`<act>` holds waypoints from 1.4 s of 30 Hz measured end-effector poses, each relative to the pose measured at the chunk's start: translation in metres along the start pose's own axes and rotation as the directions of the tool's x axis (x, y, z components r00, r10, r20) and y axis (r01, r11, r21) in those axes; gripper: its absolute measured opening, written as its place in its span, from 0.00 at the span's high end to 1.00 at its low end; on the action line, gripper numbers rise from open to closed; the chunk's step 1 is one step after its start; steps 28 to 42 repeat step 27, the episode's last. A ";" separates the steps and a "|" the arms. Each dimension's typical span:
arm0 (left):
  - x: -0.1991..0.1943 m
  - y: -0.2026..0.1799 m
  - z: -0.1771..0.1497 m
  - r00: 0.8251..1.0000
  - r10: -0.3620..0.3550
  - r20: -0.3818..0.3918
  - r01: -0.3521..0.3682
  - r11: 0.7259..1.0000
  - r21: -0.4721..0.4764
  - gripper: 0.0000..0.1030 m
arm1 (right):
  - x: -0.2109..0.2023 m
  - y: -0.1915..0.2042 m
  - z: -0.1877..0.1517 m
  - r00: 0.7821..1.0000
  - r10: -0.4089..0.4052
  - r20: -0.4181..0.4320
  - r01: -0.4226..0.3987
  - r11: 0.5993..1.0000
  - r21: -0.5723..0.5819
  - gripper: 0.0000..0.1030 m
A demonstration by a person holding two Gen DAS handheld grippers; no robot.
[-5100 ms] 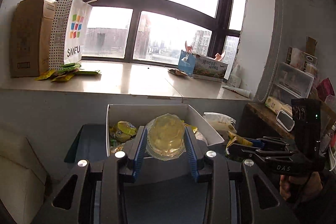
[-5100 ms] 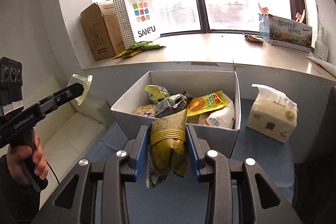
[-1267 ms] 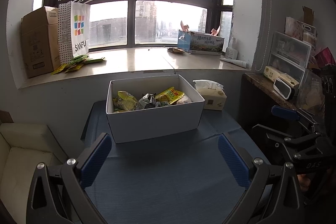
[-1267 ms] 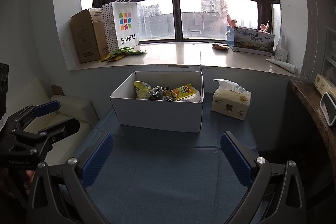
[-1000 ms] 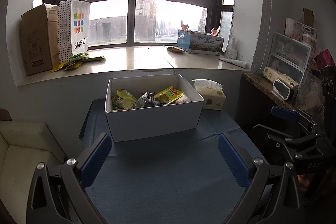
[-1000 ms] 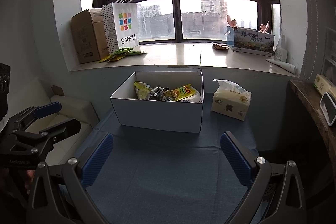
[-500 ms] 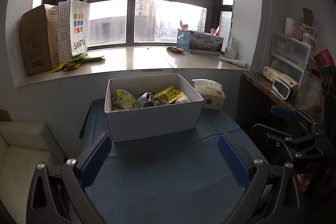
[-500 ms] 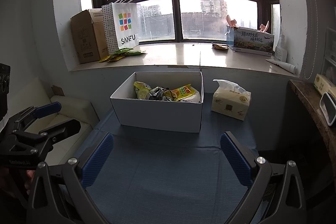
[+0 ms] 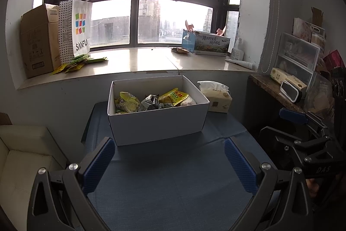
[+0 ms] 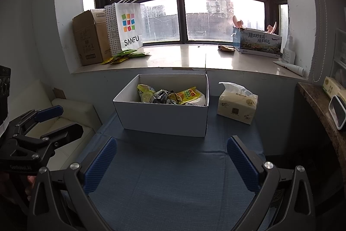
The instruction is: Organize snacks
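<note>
Blue tablecloth (image 9: 173,176) under snack-filled white box (image 9: 157,125); both tools spread, empty.

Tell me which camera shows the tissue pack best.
The right wrist view. There the tissue pack stands fully in view beside the white box, with its front face, printed marks and pulled-up tissue all showing. In the left wrist view the pack is smaller and partly hidden behind the box's corner.

We are looking at a lived-in home room. A cream sofa (image 10: 64,114) is sitting below a wide windowsill (image 10: 183,57) that is carrying a shopping bag (image 10: 127,25), and city towers are showing outside.
</note>
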State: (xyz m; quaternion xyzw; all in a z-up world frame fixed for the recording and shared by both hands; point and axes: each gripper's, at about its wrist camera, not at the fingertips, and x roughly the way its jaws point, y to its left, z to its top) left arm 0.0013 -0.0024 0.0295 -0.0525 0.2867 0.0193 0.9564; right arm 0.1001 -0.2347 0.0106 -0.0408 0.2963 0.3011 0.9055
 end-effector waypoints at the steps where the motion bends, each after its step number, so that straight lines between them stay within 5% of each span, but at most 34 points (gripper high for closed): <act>1: 0.000 0.000 0.000 1.000 0.000 0.000 0.000 1.000 0.000 0.00 | 0.000 0.000 0.000 1.000 0.000 0.000 0.000 1.000 0.000 0.00; 42: -0.002 0.002 0.000 1.000 -0.005 0.001 0.005 1.000 -0.005 0.00 | -0.001 0.000 0.001 1.000 -0.002 -0.001 0.002 1.000 -0.007 0.00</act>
